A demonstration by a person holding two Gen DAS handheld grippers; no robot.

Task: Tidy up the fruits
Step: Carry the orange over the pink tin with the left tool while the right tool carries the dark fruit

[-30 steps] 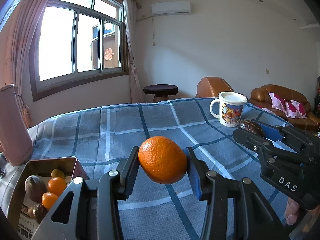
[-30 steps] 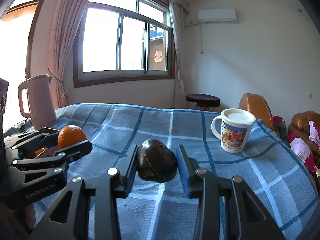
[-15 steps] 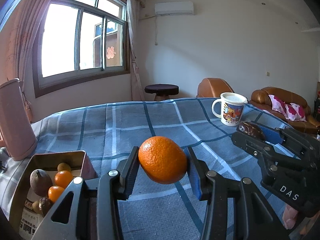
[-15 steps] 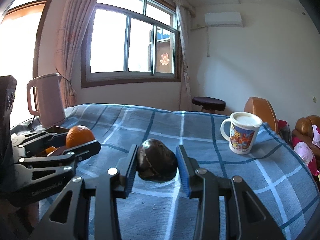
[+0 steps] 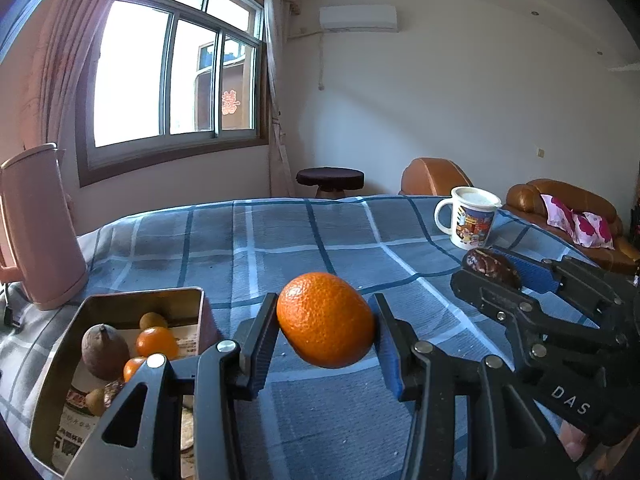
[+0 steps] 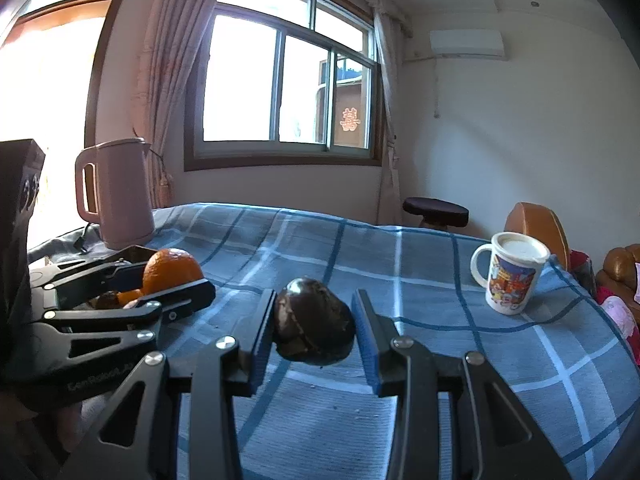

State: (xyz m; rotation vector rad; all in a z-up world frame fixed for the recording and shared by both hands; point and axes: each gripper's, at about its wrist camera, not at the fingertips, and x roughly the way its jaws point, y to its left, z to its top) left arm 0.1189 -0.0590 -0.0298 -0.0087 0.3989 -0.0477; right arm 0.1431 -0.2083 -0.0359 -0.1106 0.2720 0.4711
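My left gripper (image 5: 325, 312) is shut on a round orange (image 5: 326, 328), held above the blue checked tablecloth (image 5: 304, 248). Just left of it sits an open metal tin (image 5: 120, 300) holding a brown pear-shaped fruit (image 5: 105, 350) and small oranges (image 5: 157, 342). My right gripper (image 6: 314, 308) is shut on a dark, wrinkled brown fruit (image 6: 314, 330). It is to the right of the left gripper and also above the cloth. In the right wrist view, the left gripper (image 6: 172, 278) and its orange (image 6: 172, 268) are at the left, hiding most of the tin.
A pink kettle (image 5: 38, 228) stands behind the tin at the table's left edge. A white printed mug (image 5: 468, 216) with a lid stands at the far right of the table. Beyond the table are a dark stool (image 5: 330, 180) and brown sofas (image 5: 568, 208).
Both grippers have moved left across the table with their fruits still gripped. The tin and kettle have come further into view, and the mug has slid right in both views.
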